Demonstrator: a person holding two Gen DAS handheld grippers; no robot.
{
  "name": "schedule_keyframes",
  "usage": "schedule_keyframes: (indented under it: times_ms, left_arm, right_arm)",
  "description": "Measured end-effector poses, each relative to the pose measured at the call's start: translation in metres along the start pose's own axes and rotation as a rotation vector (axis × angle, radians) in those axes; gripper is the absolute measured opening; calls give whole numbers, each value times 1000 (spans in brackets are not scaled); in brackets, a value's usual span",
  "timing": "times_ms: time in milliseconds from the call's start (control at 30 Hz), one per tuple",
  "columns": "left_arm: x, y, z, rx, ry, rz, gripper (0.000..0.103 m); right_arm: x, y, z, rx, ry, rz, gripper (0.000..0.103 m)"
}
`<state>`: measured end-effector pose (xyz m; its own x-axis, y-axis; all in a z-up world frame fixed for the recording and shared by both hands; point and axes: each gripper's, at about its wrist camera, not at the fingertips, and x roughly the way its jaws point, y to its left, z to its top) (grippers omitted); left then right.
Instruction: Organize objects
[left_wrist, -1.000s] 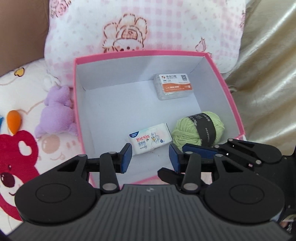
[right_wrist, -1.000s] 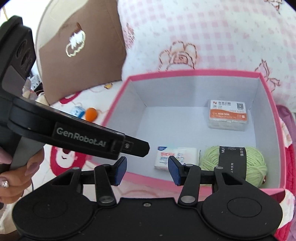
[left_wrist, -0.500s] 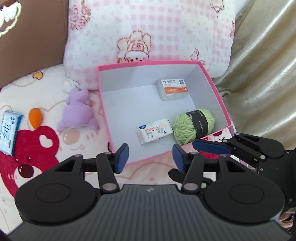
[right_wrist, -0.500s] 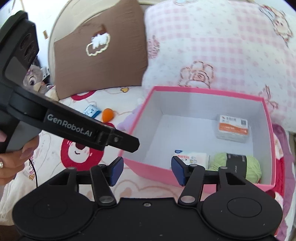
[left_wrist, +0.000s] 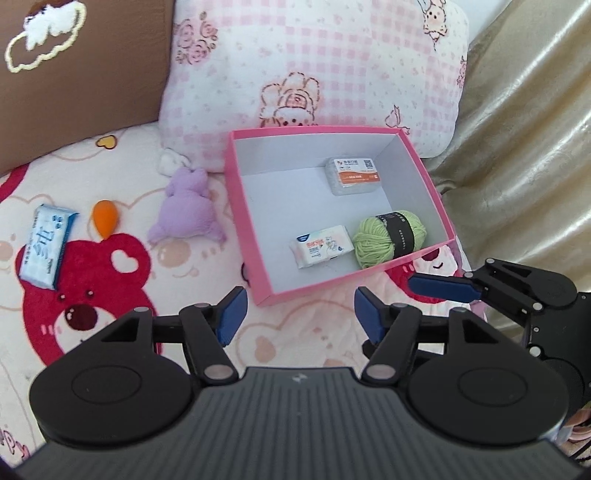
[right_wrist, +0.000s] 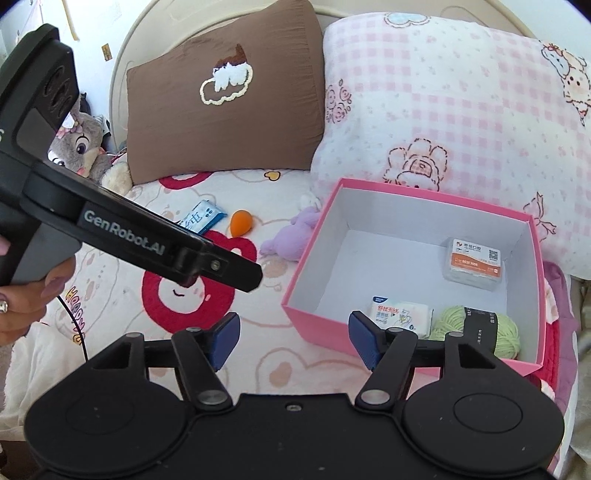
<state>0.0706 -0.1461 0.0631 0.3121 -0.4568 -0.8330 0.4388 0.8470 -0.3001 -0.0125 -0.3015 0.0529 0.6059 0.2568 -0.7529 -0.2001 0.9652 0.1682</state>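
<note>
- Left gripper (left_wrist: 297, 314): jaws opening, blue pads apart, nothing between them, only bedsheet beneath.
- Right gripper (right_wrist: 293, 338): jaws opening too, pads apart and empty, hanging just short of the box's near wall.
- At 12 o'clock from the left fingers sits the pink box (left_wrist: 243, 221), open-topped, on the bear-print bedsheet (left_wrist: 110, 295).
- Inside, 3 items: a white tissue pack (left_wrist: 320, 246) near the front, a green yarn ball (left_wrist: 388, 238) just beside it at 3 o'clock, and a clear case with an orange label (left_wrist: 352, 175) at the far wall, apart from both.
- Out at 10 o'clock from the box's front corner, on the sheet: a purple plush toy (left_wrist: 186, 212) just beside the box wall, then an orange sponge (left_wrist: 104, 217), then a blue wipes pack (left_wrist: 46, 245) farthest out.
- Behind, a pink checked pillow (left_wrist: 314, 66) touches the box's far edge; a brown pillow (left_wrist: 74, 74) lies at its 9 o'clock.
- In the right wrist view a hand (right_wrist: 26, 299) grips the left tool's handle.
</note>
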Motion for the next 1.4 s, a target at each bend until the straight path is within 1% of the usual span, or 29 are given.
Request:
schedule_keyframes:
  times_ms: [67,133,167,433,533,767,867,900,1033,1100,1167,1233,1300,1400]
  left_arm:
    - [-7,4,-3,-3,-3,7,64]
    - [-15,8,-7,-10,-2,10,73]
    - [-18,10,-9,-13,-6,9,74]
    - [-46,35,-23,-18,-32,17,76]
    - [-56,42,-27,22,-41,15,76]
    - [-84,60,-33,30,-65,12,76]
    - [-93,68,-37,28,-71,26,76]
    - [-95,71,-37,25,-71,33,77]
    - [-96,84,-37,4,-60,51,78]
    - [-98,91,-38,-11,-62,44,80]
    - [-100,99,-41,-31,-73,35,84]
    - [-101,107,-43,-56,-93,43,84]
    - [-103,112,-45,-51,-112,54,84]
    - [-106,122,-43,-67,-126,47,84]
  right_arm:
    - [-3,6,0,-5,3,4,71]
    - [-5,12,0,-12,6,5,72]
    - [-6,15,1,-16,7,6,72]
    - [-11,45,3,-76,19,17,76]
    - [-12,58,5,-104,22,30,77]
    - [-12,88,14,-167,29,51,80]
    - [-11,100,17,-188,31,54,84]
    - [-10,103,19,-195,25,49,86]
    - [-2,114,25,-223,23,37,86]
    - [2,117,29,-221,24,47,86]
    - [9,118,35,-212,18,65,86]
    - [15,121,40,-208,2,77,86]
    - [21,125,44,-219,-16,87,86]
    - [32,133,48,-256,-34,79,86]
